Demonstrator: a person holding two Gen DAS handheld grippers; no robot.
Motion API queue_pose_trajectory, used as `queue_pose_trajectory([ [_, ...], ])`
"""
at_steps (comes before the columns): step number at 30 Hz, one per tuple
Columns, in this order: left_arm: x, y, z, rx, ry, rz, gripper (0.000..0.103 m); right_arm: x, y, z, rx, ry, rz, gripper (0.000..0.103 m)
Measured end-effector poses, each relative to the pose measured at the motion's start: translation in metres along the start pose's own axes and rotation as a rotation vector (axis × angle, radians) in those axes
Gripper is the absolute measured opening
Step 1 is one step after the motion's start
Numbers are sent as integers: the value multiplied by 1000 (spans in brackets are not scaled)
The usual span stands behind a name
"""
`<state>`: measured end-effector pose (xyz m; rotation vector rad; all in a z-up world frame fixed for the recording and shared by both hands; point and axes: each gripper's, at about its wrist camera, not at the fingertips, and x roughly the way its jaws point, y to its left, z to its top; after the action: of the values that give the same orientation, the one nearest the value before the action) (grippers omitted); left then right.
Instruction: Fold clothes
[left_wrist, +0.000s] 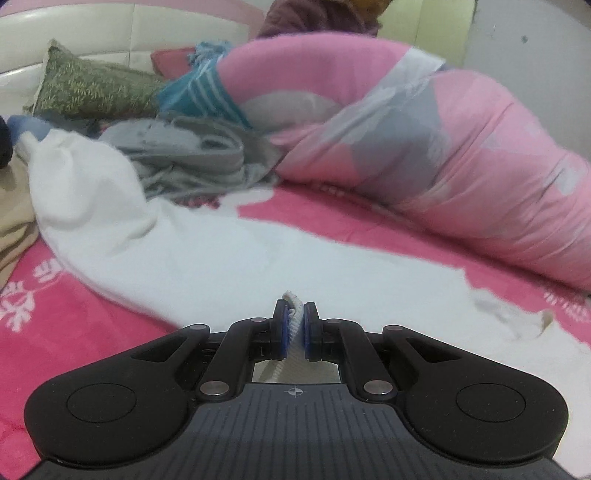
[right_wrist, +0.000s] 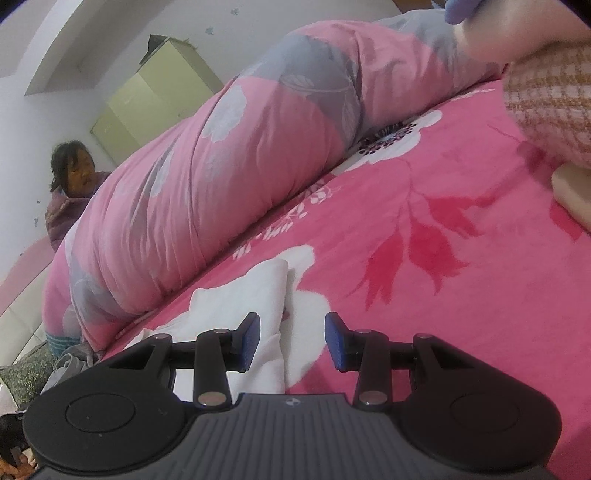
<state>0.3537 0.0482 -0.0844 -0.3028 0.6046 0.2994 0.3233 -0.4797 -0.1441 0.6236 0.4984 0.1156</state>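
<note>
Left tool (left_wrist: 295, 325) pinches white garment (left_wrist: 207, 251) hem, anchoring it on bed (right_wrist: 424, 258); right tool (right_wrist: 292, 341) wide, empty, poised at garment's edge.

left hand-held gripper (left_wrist: 295, 328) | clamped on white garment (left_wrist: 207, 251) hem (ribbed) | pink blanket (left_wrist: 332, 218) beneath

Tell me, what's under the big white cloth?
Under the white cloth lies the pink flowered blanket. The left hand-held gripper pinches the cloth's edge. Anything else beneath stays hidden.
</note>
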Motion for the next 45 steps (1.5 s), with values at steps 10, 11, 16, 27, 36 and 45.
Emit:
queue_pose_trajectory([
  [10, 9, 0, -20, 65, 36, 65, 7, 1, -5, 1, 17, 15, -14, 41],
  [11, 8, -1, -21, 77, 37, 69, 9, 1, -6, 0, 20, 17, -14, 41],
  [16, -10, 6, -23, 100, 0, 65, 29, 3, -9, 0, 37, 33, -6, 41],
  [27, -72, -139, 15, 317, -112, -245, 56, 7, -12, -1, 44, 103, 60, 41],
  [36, 0, -335, -34, 552, 182, -481, 56, 13, 5, -11, -115, 213, 89, 41],
  [45, 37, -392, -77, 685, 215, -432, 34, 17, 11, -15, -174, 244, 87, 40],
])
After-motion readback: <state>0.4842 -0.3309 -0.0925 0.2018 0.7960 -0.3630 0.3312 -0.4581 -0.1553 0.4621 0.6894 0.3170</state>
